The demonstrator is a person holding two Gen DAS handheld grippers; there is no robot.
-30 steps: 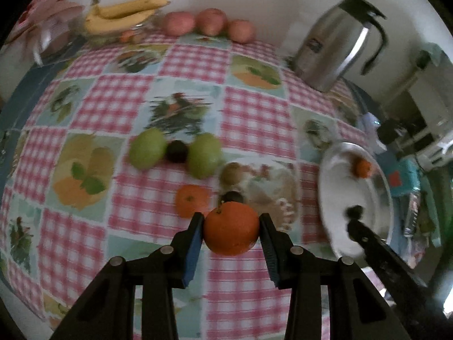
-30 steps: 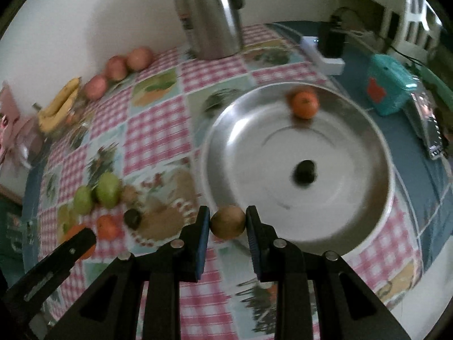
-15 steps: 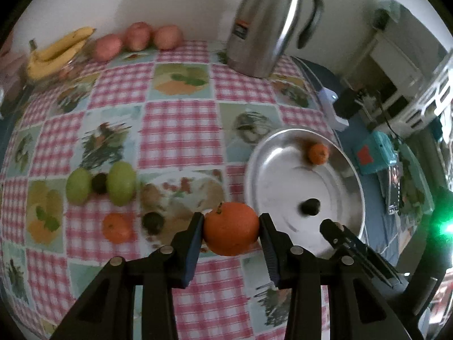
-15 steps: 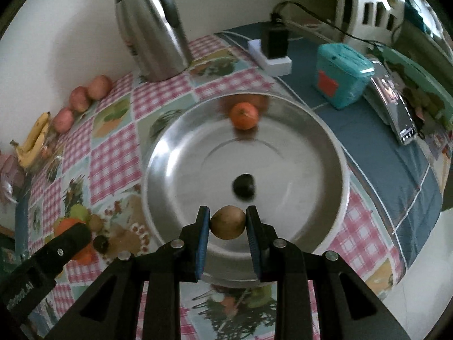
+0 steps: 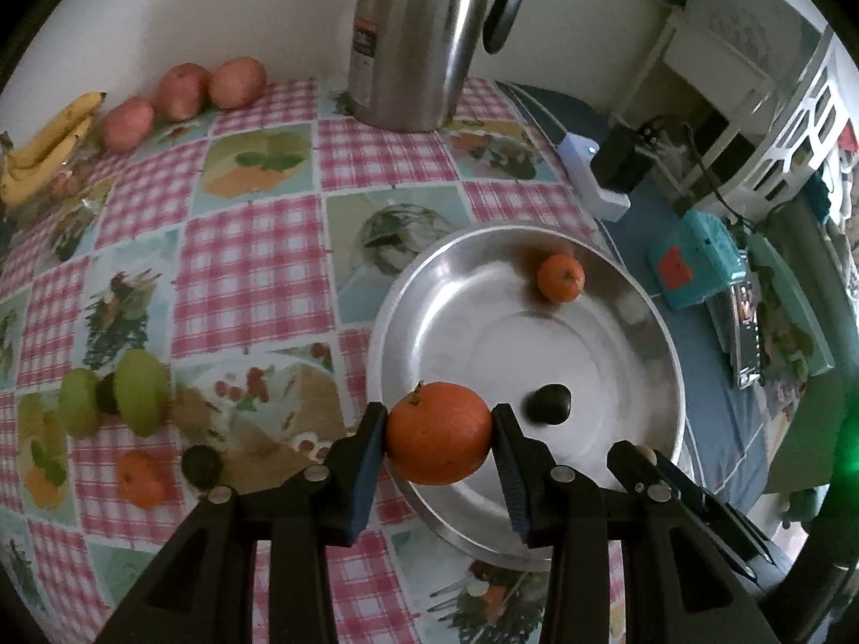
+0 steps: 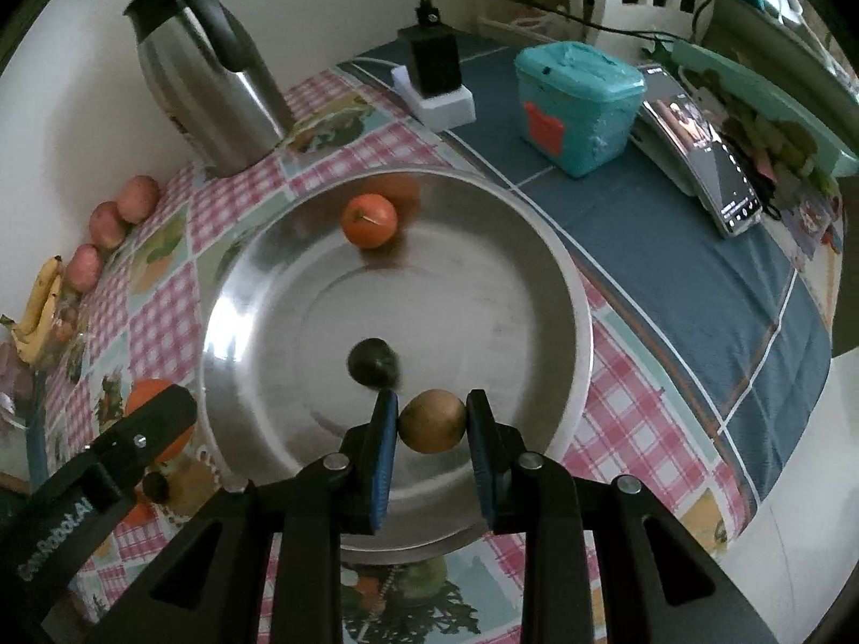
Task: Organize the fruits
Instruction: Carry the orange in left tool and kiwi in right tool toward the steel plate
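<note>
Both carried fruits are now swung in over the metal tray (image 6: 582, 322), away from the counter (image 5: 247, 247) pile.
Two fruits are already in; an orange (image 5: 437, 440) is clamped in the left jaws, a brown fruit (image 6: 432, 421) in the right; several are left out.

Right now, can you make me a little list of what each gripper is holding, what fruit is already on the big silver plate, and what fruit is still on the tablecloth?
left gripper: shut on a big orange
right gripper: shut on a brown kiwi
silver plate: one small orange and one dark round fruit
on the tablecloth: two green fruits, a small orange one, two small dark ones
far edge: bananas, three red apples
also there: steel kettle
</note>
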